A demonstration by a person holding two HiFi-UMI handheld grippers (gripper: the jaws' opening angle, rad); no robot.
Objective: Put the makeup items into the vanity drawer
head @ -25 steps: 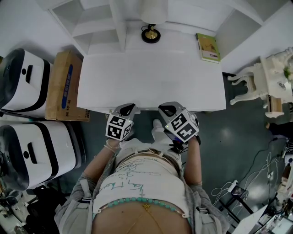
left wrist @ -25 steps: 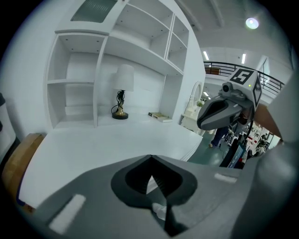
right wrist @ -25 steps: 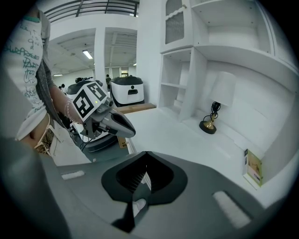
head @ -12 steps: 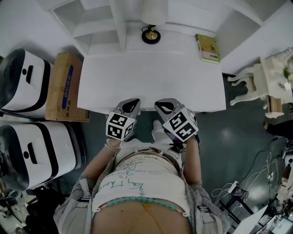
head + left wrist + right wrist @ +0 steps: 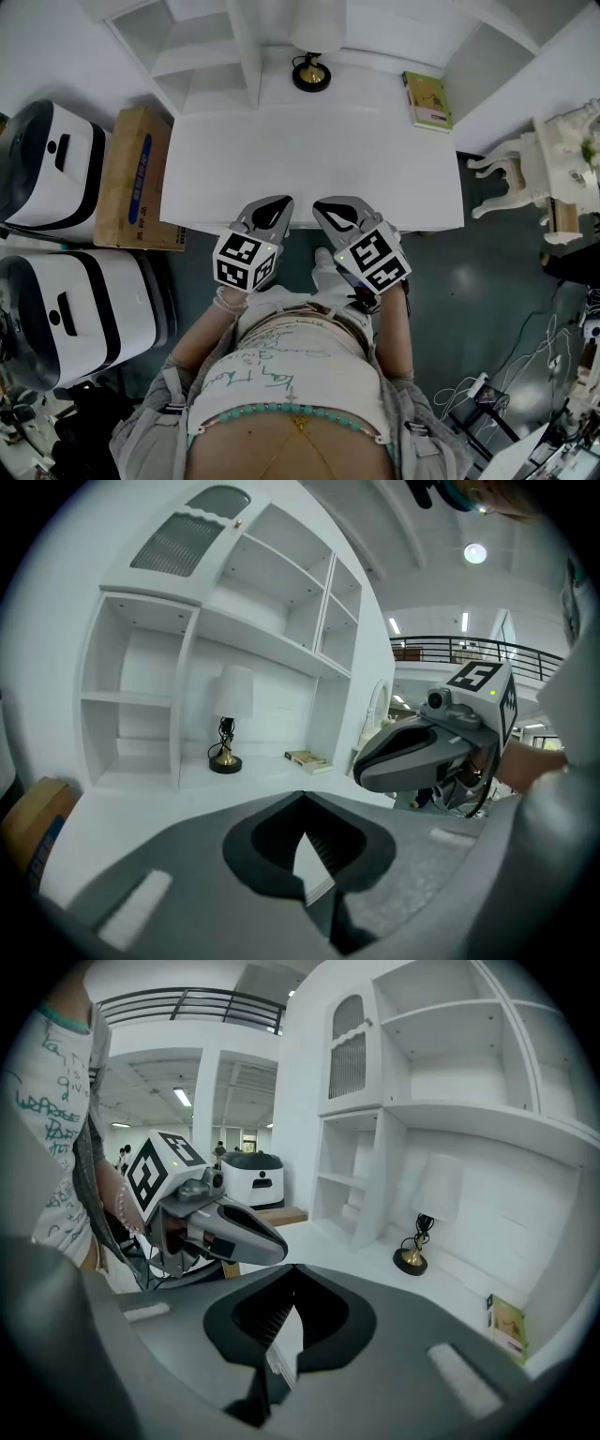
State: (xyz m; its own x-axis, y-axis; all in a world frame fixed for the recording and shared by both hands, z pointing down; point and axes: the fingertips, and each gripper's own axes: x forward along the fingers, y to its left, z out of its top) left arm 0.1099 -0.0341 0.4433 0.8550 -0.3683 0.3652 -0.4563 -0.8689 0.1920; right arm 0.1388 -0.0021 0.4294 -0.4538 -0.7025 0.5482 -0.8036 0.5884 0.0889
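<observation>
Two hand-held grippers (image 5: pixel 279 203) (image 5: pixel 324 205), both closed; one lamp (image 5: pixel 311 74), one book (image 5: pixel 427 100).

wide vanity top (image 5: pixel 309 159) free; lamp (image 5: pixel 311 73), book (image 5: pixel 427 100) at back.

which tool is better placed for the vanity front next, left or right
Nearly even: left tool and right tool both sit shut and empty at the vanity's front edge, near its middle. Right perhaps, slightly nearer centre; no handle shows.
</observation>
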